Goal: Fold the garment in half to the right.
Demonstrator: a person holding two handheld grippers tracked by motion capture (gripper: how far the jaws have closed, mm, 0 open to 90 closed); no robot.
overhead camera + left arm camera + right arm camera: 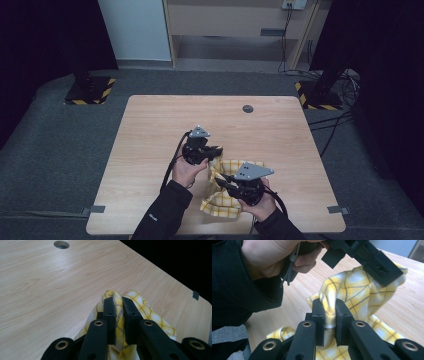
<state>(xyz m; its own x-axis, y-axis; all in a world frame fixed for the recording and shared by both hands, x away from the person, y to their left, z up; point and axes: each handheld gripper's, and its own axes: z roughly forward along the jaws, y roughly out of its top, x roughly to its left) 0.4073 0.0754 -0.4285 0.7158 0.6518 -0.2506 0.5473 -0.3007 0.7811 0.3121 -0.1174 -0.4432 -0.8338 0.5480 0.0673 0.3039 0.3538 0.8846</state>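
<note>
Right now both sets of jaws are clamped on the cloth [226, 186], a yellow checked one w/ dark lines. Left gripper [119, 305]: jaws pinched tight on a bunched fold, fabric squeezed up between the pads and poking over the tips, rest trailing down to the right of the jaws. Right gripper [329, 305]: jaws closed on another gathered ridge of the cloth, w/ more fabric spread beyond and below. In the right gripper view the left hand [274, 257] and its gripper sit just above the cloth, dark sleeve [239, 290] at left. From the high view, left gripper [216, 151] holds the cloth's far corner, right gripper [225, 181] grips nearer the person; the two are close together, cloth rumpled between them, its lower part lying on the counter [165, 120] near the front edge, right of centre. Round hole [248, 108] in the counter towards the far edge, well apart from the cloth. Grey floor [60, 145] around the counter.
</note>
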